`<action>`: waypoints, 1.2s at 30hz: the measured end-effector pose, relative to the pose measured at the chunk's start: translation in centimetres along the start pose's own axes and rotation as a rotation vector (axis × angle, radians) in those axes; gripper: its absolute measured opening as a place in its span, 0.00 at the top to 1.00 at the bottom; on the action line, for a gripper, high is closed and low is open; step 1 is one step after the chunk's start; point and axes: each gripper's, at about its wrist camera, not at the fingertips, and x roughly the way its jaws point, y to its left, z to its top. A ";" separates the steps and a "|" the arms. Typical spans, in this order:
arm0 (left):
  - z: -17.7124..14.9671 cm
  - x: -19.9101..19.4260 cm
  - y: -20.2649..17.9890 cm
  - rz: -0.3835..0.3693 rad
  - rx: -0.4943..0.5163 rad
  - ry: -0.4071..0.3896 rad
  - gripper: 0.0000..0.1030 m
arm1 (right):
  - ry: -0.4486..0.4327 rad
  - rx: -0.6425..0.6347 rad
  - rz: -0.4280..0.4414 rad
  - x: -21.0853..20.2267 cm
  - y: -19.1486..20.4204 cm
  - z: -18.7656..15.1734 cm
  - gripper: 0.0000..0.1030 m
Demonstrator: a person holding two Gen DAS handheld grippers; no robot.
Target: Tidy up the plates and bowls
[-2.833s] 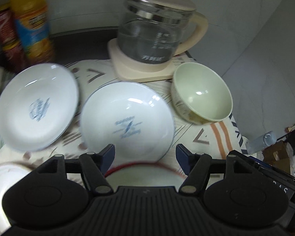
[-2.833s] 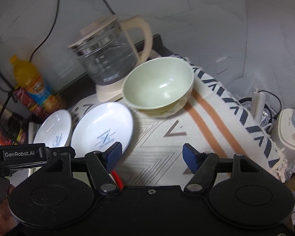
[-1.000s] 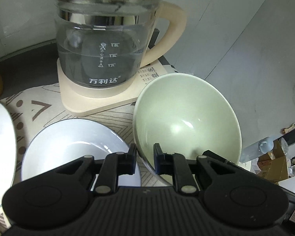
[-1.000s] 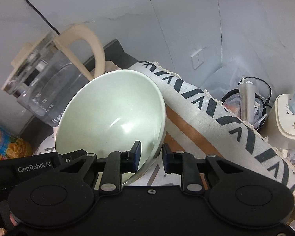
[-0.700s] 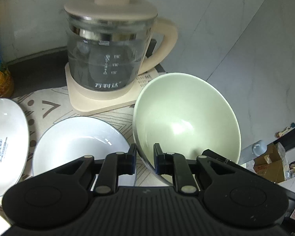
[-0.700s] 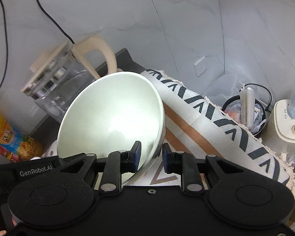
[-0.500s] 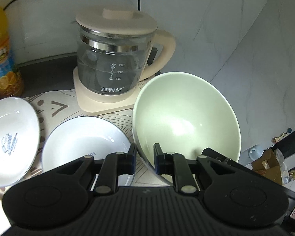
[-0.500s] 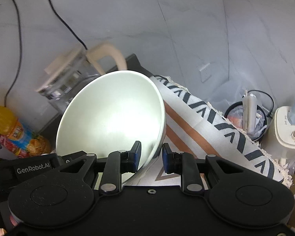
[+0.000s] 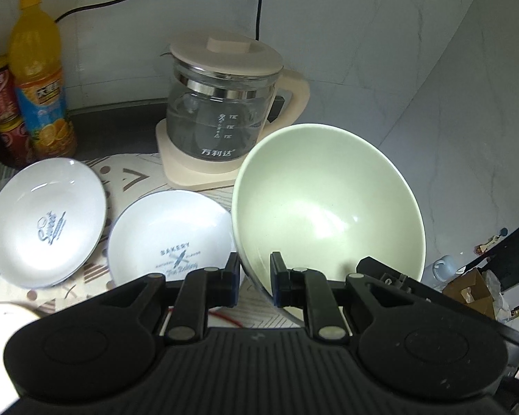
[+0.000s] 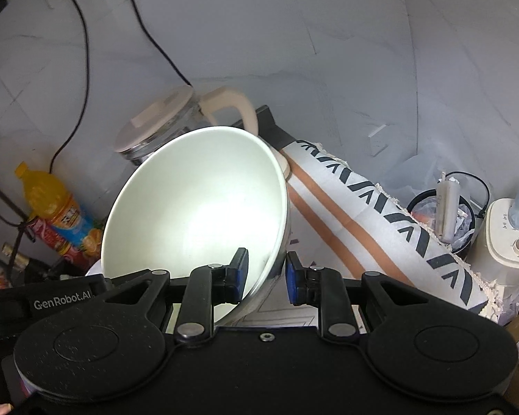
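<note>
1. Above the table – green bowl (image 9: pixel 328 207) tilted, clear of the patterned cloth (image 10: pixel 363 207).
2. Left hand-held gripper (image 9: pixel 255 276) clenched on its near rim.
3. Right hand-held gripper (image 10: pixel 266 276) clamps the rim too – white plates (image 9: pixel 171 235) below.

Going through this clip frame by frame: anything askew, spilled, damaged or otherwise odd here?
Nothing is spilled or visibly damaged. One unusual thing: the green bowl is clamped at its rim by both the left hand-held gripper and the right hand-held gripper, held tilted beside the white plates. The kettle sits upright on its base.
</note>
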 end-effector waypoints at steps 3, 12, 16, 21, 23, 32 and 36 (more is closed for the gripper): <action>-0.7 -0.9 0.3 0.012 -0.010 -0.002 0.85 | -0.001 -0.006 0.017 -0.7 0.1 -0.6 0.78; -2.5 -4.4 1.7 0.055 -0.049 -0.039 0.85 | 0.028 0.020 0.093 -2.5 0.5 -2.0 0.78; -3.4 -5.6 2.6 0.072 -0.076 -0.051 0.85 | 0.031 -0.004 0.119 -3.2 1.4 -2.6 0.78; -4.9 -6.5 3.8 0.090 -0.114 -0.051 0.85 | 0.050 -0.045 0.144 -3.6 2.4 -3.6 0.78; -5.5 -6.7 4.2 0.099 -0.125 -0.044 0.85 | 0.062 -0.061 0.150 -3.7 2.7 -4.0 0.77; -8.3 -6.5 5.9 0.121 -0.175 -0.002 0.85 | 0.127 -0.117 0.156 -3.4 3.6 -6.8 0.77; -9.8 -5.8 6.4 0.130 -0.190 0.032 0.84 | 0.152 -0.136 0.148 -3.0 3.6 -8.1 0.77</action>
